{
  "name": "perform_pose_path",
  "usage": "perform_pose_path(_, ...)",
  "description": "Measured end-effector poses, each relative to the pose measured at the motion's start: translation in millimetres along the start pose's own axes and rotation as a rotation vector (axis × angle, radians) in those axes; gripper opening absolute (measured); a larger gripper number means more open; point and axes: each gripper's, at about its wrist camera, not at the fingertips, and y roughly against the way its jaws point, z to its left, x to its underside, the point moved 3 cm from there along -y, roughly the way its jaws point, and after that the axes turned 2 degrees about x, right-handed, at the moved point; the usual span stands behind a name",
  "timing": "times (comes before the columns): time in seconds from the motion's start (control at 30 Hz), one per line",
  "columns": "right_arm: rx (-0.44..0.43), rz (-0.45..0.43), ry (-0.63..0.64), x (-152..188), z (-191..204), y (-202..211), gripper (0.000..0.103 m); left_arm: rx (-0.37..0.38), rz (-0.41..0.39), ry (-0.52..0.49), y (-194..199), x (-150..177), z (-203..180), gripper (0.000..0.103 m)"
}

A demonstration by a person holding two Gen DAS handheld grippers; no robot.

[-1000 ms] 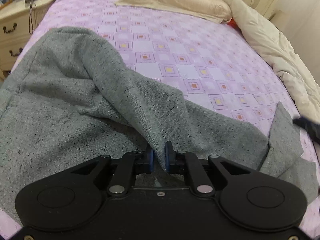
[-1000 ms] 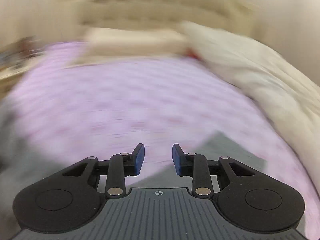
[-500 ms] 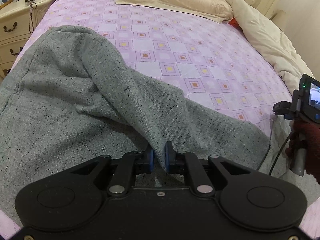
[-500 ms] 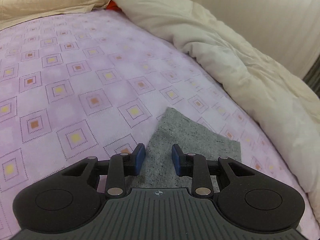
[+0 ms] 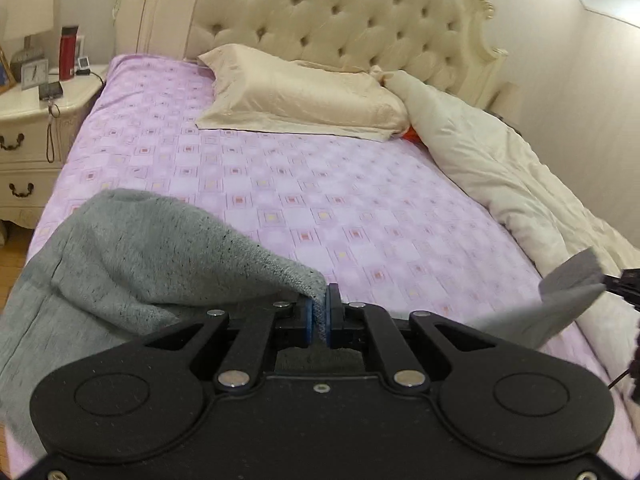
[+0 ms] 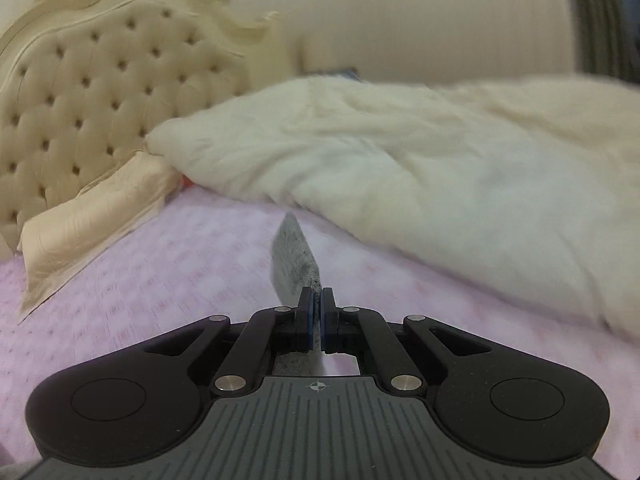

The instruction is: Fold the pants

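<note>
Purple bedsheet with a pattern of small squares (image 5: 320,184) covers a wide bed backed by a cream tufted headboard (image 5: 340,12); a beige satin pillow (image 5: 296,96) lies at its head, a rumpled cream duvet (image 5: 500,168) is heaped along one side, and a cream bedside cabinet (image 5: 28,128) stands at the other. Across the near edge of the bed lie the grey speckled knit pants (image 5: 120,264), their long axis running from side to side between the two hands. The left gripper (image 5: 318,316) has its jaws pressed together on a pinch of the fabric, which rises in a tented ridge from the bulk lying to its left on the sheet. The right gripper (image 6: 316,312) likewise has its jaws pinching a thin edge of the same grey cloth, a flap of it standing up past the tips. In the left view that far end hangs lifted off the sheet. Both ends look secured, so the coming move probably turns on bringing one held end over toward the other along that side-to-side axis
</note>
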Motion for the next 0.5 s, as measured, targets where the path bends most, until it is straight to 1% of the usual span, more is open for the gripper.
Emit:
perform_pose_path(0.03, 0.031, 0.041, -0.002, 18.3, -15.6, -2.9, 0.003, 0.009, 0.018, -0.007, 3.9, 14.9, -0.6, 0.009)
perform_pose_path(0.07, 0.058, 0.090, -0.006, 36.5, -29.0, -8.9, 0.003, 0.011, 0.053, -0.018, 3.9, 33.9, -0.4, 0.009)
perform_pose_path(0.13, 0.098, 0.188, -0.030, 69.4, -50.5, -21.9, 0.003, -0.011, 0.154, -0.042, -8.0, 70.6, 2.8, 0.009)
perform_pose_path(0.17, 0.099, 0.222, -0.033, 80.9, -56.8, -25.5, 0.003, -0.032, 0.201, -0.049, -15.8, 89.5, 4.3, 0.009)
perform_pose_path(0.2, 0.103, 0.232, -0.032, 88.4, -60.8, -25.4, 0.003, -0.055, 0.239, -0.057, -22.6, 104.7, 6.6, 0.009)
perform_pose_path(0.27, 0.074, 0.197, -0.056, 90.2, -67.3, -18.8, 0.005, -0.080, 0.300, -0.058, -34.1, 126.6, 11.6, 0.009)
perform_pose_path(0.3, 0.056, 0.176, -0.080, 87.8, -71.6, -15.7, 0.005, -0.081, 0.307, -0.050, -36.0, 130.9, 14.6, 0.009)
perform_pose_path(0.33, 0.047, 0.155, -0.099, 84.8, -76.1, -12.8, 0.006, -0.074, 0.298, -0.047, -34.0, 129.2, 14.4, 0.009)
perform_pose_path(0.37, 0.046, 0.139, -0.113, 81.6, -80.6, -11.5, 0.009, -0.071, 0.297, -0.046, -32.8, 126.3, 14.3, 0.009)
perform_pose_path(0.43, 0.066, 0.114, -0.146, 75.6, -90.6, -11.5, 0.024, -0.067, 0.300, -0.039, -34.1, 121.1, 15.5, 0.009)
perform_pose_path(0.5, 0.063, 0.105, -0.193, 73.4, -103.7, -15.0, 0.029, -0.070, 0.313, -0.030, -38.5, 118.2, 16.5, 0.009)
